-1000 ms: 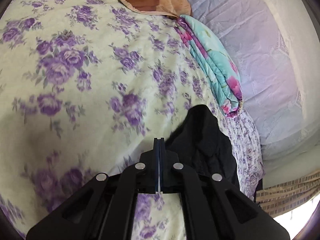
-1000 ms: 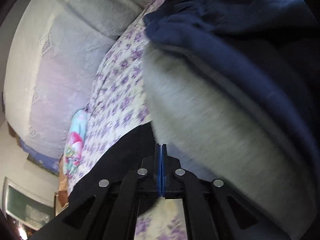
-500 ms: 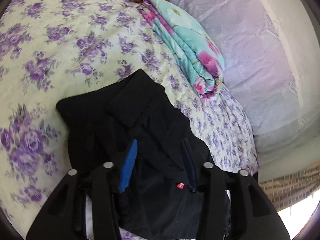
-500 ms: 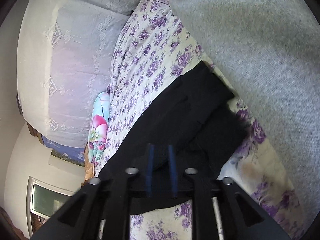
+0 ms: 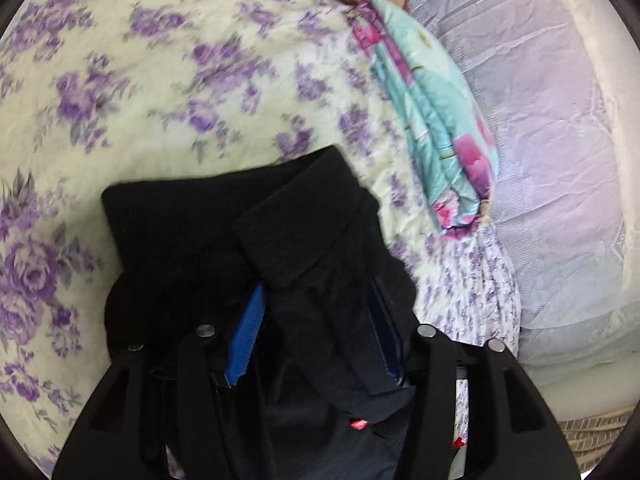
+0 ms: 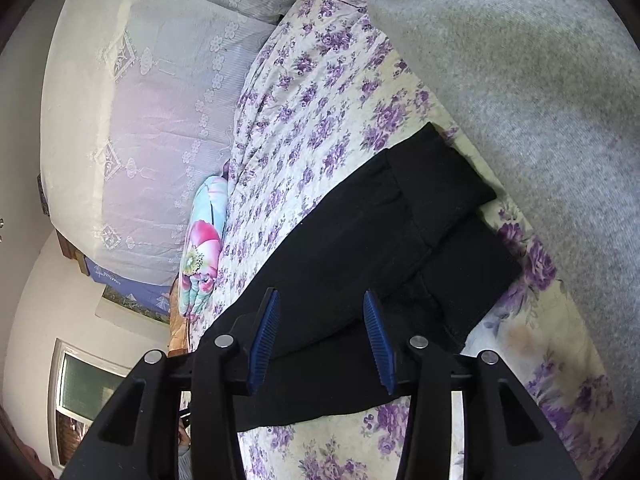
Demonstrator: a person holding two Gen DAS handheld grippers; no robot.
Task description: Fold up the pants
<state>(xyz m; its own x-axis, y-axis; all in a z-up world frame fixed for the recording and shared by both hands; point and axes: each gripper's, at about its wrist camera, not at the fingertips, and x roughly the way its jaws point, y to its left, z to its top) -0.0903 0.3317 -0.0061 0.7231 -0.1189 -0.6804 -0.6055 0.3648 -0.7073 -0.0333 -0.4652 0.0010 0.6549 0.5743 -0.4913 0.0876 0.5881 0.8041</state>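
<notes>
We see the black pants [image 5: 248, 240] lying folded on the purple-flowered bedsheet [image 5: 160, 80], near a rolled floral quilt [image 5: 436, 120]. Our left gripper [image 5: 316, 312] is spread wide, with pants fabric lying between its blue pads. Our right gripper [image 6: 320, 312] is also spread, over the pants [image 6: 380, 232], beside a grey blanket [image 6: 540, 100].

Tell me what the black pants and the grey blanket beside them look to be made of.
Black pants: matte, soft woven or knit cloth, likely cotton blend; no sheen, limp folds. Grey blanket: fuzzy heathered knit or fleece, probably; speckled, napped surface.
</notes>
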